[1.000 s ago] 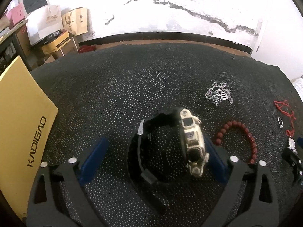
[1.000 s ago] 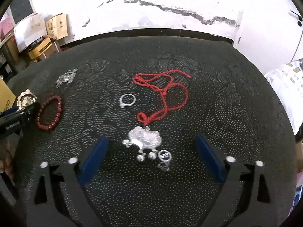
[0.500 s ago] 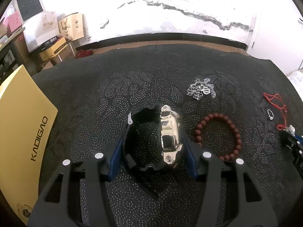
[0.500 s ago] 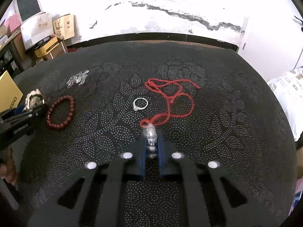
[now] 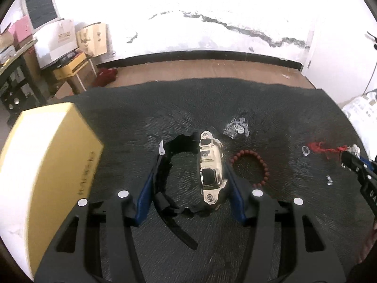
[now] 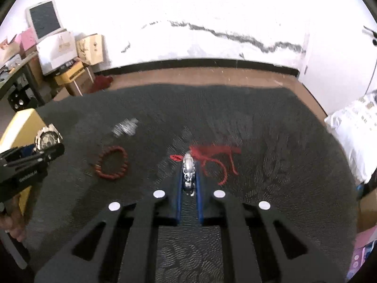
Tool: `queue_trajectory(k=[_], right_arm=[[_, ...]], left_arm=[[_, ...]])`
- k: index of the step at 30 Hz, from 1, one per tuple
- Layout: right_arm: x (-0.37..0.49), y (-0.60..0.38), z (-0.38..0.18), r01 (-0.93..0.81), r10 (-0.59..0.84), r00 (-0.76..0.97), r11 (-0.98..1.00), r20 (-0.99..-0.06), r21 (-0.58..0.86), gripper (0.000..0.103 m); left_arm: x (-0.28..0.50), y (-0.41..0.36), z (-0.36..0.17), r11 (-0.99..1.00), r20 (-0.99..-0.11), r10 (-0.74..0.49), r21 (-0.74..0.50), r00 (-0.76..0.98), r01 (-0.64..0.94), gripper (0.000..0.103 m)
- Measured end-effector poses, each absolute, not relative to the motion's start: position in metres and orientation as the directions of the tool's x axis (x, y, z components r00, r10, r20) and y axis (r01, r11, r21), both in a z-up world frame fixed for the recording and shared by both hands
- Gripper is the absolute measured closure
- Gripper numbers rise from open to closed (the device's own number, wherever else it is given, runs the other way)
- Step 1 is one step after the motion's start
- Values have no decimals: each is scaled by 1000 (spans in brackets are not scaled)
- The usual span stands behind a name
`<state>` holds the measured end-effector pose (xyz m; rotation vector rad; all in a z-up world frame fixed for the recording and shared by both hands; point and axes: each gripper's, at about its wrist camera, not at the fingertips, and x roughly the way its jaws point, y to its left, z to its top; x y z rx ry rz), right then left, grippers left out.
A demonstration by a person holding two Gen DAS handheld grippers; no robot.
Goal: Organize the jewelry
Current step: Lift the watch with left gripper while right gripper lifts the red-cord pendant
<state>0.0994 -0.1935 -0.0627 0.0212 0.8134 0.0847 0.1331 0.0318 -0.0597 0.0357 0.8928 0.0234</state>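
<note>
Surface (image 5: 259, 99): dark patterned cloth over a wooden top, jewelry scattered across it.

Yellow box (image 5: 44, 165): sits at the left edge of the cloth, just beside the left claw. Likely the destination, though no opening is visible from here.

Left claw (image 5: 188, 186): closed around the watch (image 5: 209, 165), one blue pad against the black strap, the other against the gold case. Watch appears raised off the cloth; loose strap tail hangs below.

Right claw (image 6: 189, 184): pressed together on the silver lock pendant (image 6: 188, 169). Its red cord (image 6: 216, 158) trails out over the cloth to the right.

Not yet gathered: red bead bracelet (image 5: 249, 167), between the two claws; silver chain heap (image 5: 235, 127) beyond it; small ring (image 5: 305, 151) near the cord; a tiny silver piece (image 5: 328, 180) near the right claw.

Risks, as I judge them:
- Cord drags as the pendant travels, could snag the ring or bracelet and pull them along.
- Pendant is smooth and rounded in a narrow pinch; a jerk could squeeze it out.
- Watch is gripped across an empty strap loop; the strap may flex and the heavy case tip out.
</note>
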Motion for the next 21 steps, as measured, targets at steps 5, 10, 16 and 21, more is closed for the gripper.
queue_trajectory(k=[5, 10, 16, 21], right_arm=[[85, -183, -14, -93, 124, 710, 992, -694, 82, 93], [68, -170, 53, -139, 175, 732, 984, -659, 108, 93], [52, -139, 126, -212, 228, 729, 972, -646, 104, 93], [42, -95, 166, -285, 286, 704, 952, -650, 110, 93]], left_arm=[[105, 51, -19, 999, -770, 40, 43, 637, -10, 48], [78, 76, 35, 998, -739, 53, 57, 671, -16, 48], [52, 106, 88, 999, -715, 52, 37, 698, -36, 48], [31, 142, 120, 997, -719, 54, 6, 693, -71, 48]])
